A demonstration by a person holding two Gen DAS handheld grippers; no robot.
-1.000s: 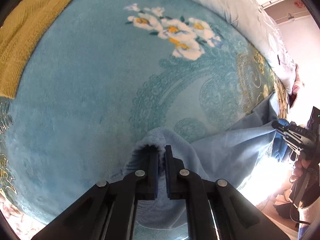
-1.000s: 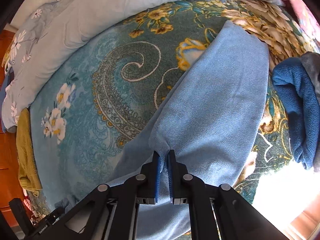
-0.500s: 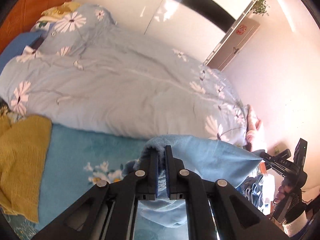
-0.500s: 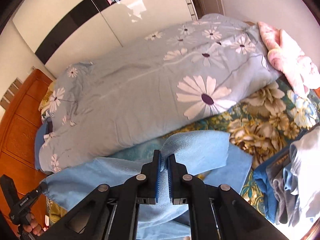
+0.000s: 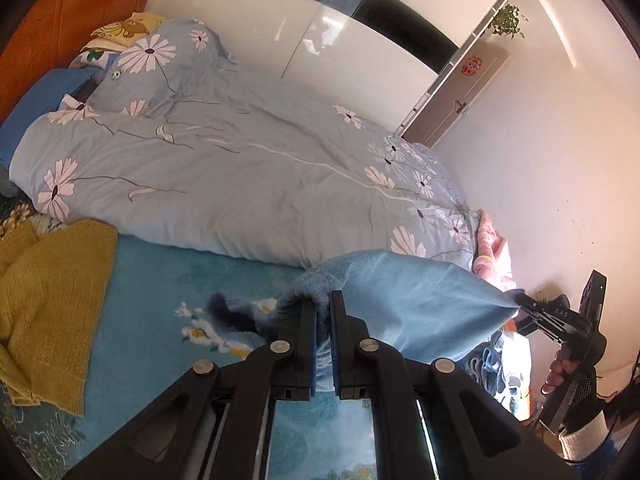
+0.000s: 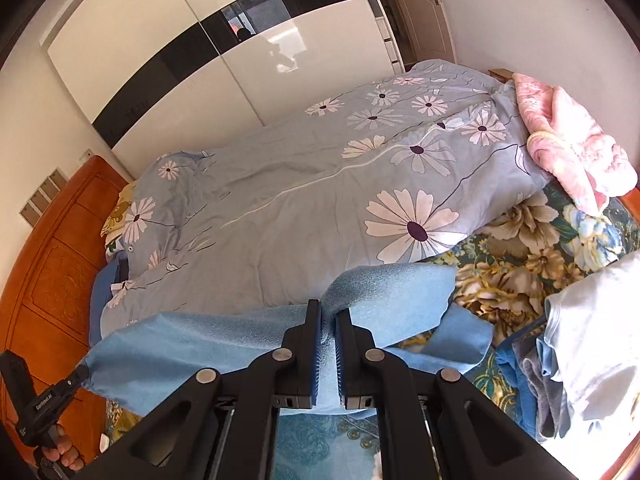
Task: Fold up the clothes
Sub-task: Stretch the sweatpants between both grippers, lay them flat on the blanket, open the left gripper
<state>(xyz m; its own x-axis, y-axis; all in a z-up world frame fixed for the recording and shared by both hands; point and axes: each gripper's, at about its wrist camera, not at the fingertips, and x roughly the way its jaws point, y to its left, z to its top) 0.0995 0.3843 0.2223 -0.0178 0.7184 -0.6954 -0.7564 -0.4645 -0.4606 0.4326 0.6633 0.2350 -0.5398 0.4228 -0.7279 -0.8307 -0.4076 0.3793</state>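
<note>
A light blue fleece garment [image 5: 412, 300] hangs stretched in the air above the bed, held at both ends. My left gripper [image 5: 323, 300] is shut on one end of it. My right gripper [image 6: 328, 312] is shut on the other end [image 6: 384, 292]. The right gripper also shows at the right edge of the left wrist view [image 5: 520, 306], and the left gripper at the lower left of the right wrist view [image 6: 82, 372]. The garment's lower part droops toward the teal floral blanket [image 5: 160, 288].
A yellow knit sweater [image 5: 48, 300] lies at the left on the blanket. A rolled pale blue daisy duvet [image 6: 320, 200] fills the far side of the bed. A pile of blue, grey and white clothes [image 6: 580, 340] sits at the right. Pink bedding [image 6: 568, 140] lies beyond it.
Both grippers have risen from the blanket with the blue garment, which was lying on the bed a second ago and now hangs taut between them. Both views have tilted up toward the wardrobe.
</note>
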